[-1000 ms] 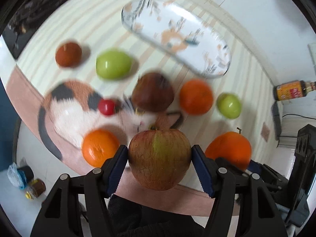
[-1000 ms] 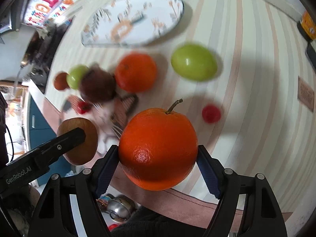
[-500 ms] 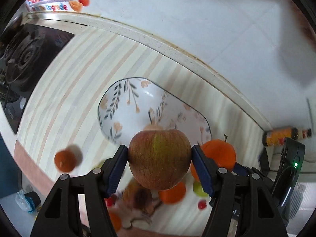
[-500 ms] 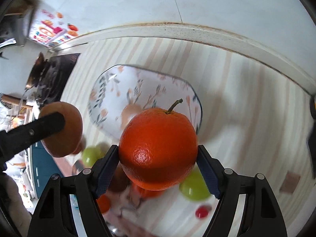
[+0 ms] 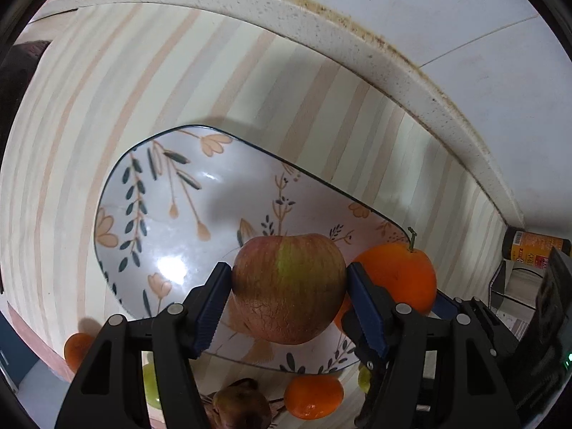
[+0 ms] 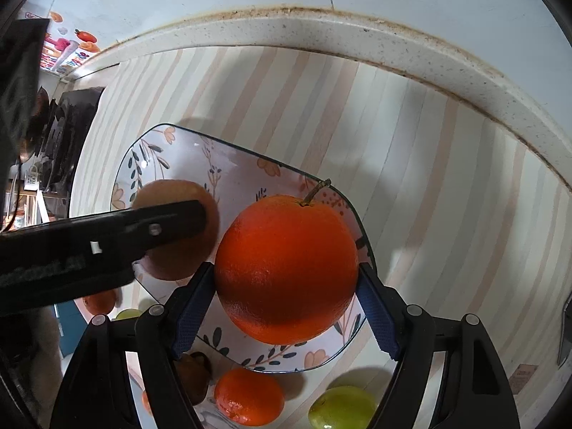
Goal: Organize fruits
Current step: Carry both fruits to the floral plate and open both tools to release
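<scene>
My left gripper (image 5: 289,298) is shut on a red-green apple (image 5: 289,286) and holds it over the near half of a white floral plate (image 5: 161,221). My right gripper (image 6: 286,286) is shut on a large stemmed orange (image 6: 286,268) and holds it over the right part of the same plate (image 6: 250,168). The orange also shows in the left wrist view (image 5: 397,275), right of the apple. The apple also shows in the right wrist view (image 6: 171,264), partly behind the left gripper's finger. The plate holds no fruit.
Loose fruit lies on the striped mat near the plate's front edge: a small orange (image 6: 248,395), a green fruit (image 6: 341,407), a dark brown fruit (image 5: 241,407), another small orange (image 5: 77,348). A raised counter ledge (image 5: 357,53) and wall stand behind. A bottle (image 5: 532,246) stands far right.
Both grippers have moved forward and down over the plate with their fruit still held. The plate now looks much larger and closer. The loose fruit has dropped to the bottom of both views.
</scene>
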{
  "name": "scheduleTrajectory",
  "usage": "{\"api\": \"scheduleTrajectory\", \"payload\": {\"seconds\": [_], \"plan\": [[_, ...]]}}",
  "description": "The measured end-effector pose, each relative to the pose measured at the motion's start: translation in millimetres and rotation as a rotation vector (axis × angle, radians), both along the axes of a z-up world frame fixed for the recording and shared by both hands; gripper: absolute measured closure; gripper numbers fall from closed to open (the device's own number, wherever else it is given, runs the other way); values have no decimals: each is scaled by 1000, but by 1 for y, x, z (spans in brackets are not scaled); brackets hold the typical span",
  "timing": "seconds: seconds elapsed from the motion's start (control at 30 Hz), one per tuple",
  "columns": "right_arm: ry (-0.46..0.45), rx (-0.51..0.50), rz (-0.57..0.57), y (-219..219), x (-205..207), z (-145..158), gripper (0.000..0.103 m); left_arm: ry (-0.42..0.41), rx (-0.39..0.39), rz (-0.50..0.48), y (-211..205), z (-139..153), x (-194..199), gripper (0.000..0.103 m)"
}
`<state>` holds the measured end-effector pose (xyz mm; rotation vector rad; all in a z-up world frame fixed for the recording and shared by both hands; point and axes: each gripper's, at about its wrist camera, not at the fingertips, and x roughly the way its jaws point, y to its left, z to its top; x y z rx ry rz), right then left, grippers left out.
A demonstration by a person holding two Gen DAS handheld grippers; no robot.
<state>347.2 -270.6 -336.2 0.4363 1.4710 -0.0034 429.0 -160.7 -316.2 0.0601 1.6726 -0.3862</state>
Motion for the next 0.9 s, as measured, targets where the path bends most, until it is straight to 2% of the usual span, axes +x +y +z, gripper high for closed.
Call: {"api": "scheduleTrajectory", "payload": {"seconds": [0.2,0.27,0.3,0.33,0.4,0.6,0.9], "plan": [[38,14,15,-1,6,0,21,0,46,-27,-10,-1,-2,36],[47,8,16,-1,7,-1,14,-29,31,-23,-10,7,-1,17],[43,4,13,-1,8,0,4,-41,20,-21,-9,13,-1,15],[35,12,7,-2,8,3,3,-49,17,-21,-8,17,-2,12],[33,19,4,-2,7,8,3,-74,31,-13,-3,26,-6,11],[-12,-93,35,7,-18,37,3,-164,67,-9,22,53,-38,11],[-134,-194,52,20,-81,94,3,-322,71,77,76,104,-95,11]]}}
